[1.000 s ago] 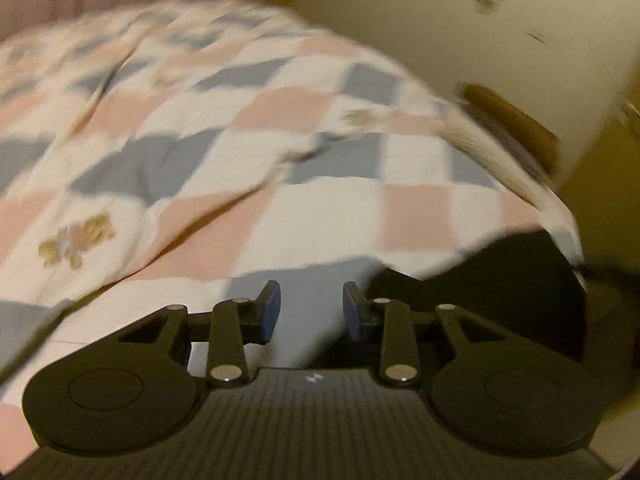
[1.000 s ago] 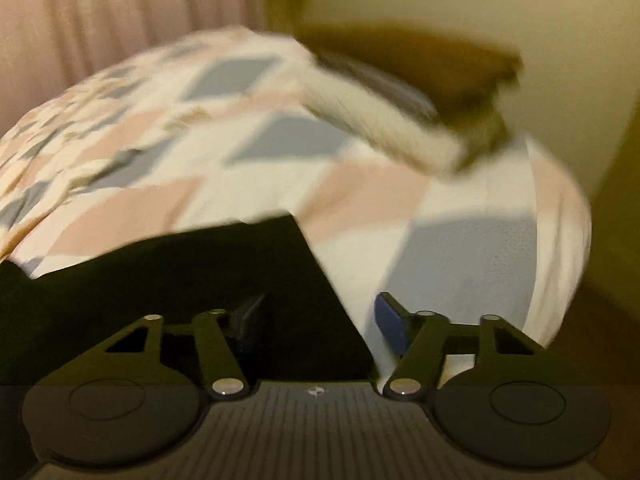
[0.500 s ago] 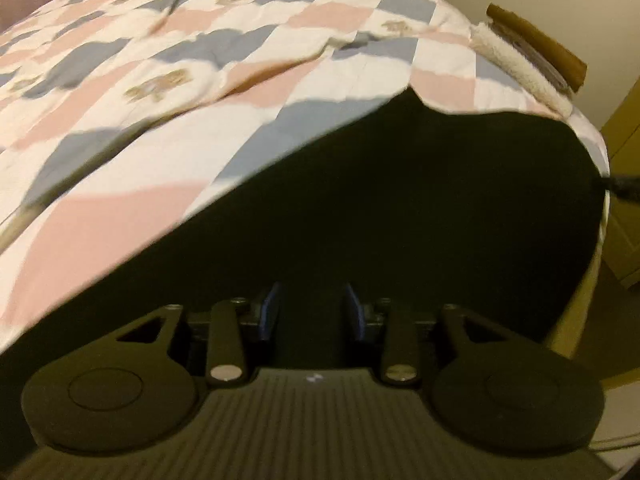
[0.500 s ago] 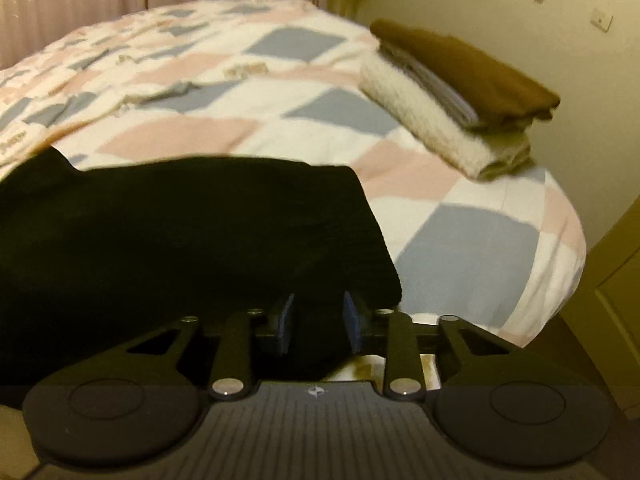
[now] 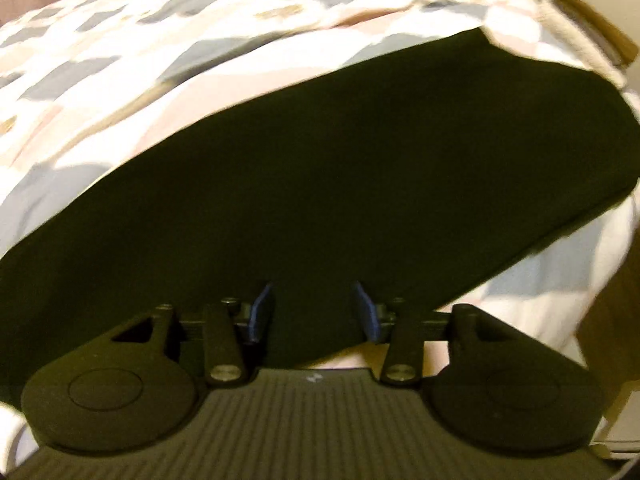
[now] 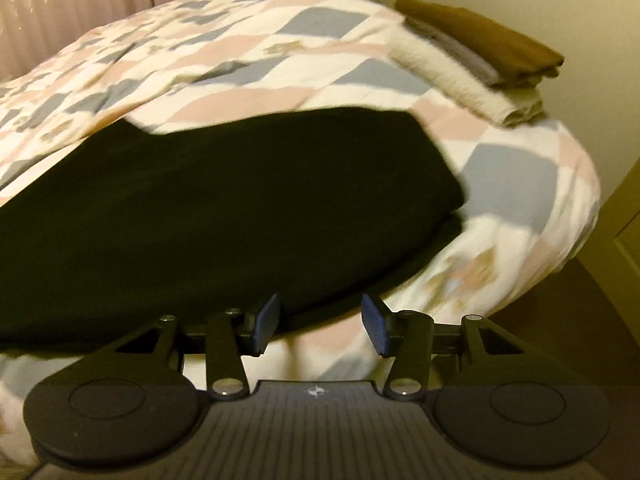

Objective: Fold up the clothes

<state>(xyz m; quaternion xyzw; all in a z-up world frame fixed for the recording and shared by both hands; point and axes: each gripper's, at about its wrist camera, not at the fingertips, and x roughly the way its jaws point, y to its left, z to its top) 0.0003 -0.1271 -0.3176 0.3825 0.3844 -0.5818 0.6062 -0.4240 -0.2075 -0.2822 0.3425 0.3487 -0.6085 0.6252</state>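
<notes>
A black garment lies flat on the checked bedspread, near the bed's front edge. My left gripper is open, its fingers low over the garment's near hem, with black cloth showing in the gap. In the right wrist view the garment shows two layers at its right edge, one folded over the other. My right gripper is open at the garment's near right corner. Its left finger is over the cloth, and only bedspread shows between its fingers.
A stack of folded clothes, brown on top of grey and cream, sits at the bed's far right corner, and its edge shows in the left wrist view. A pink curtain hangs behind the bed. The bed drops off to the right toward a yellowish door.
My right gripper was shut on the black garment half a second ago and has now opened and let go. The garment has been laid down on the bed, and both grippers have drawn back to its near edge.
</notes>
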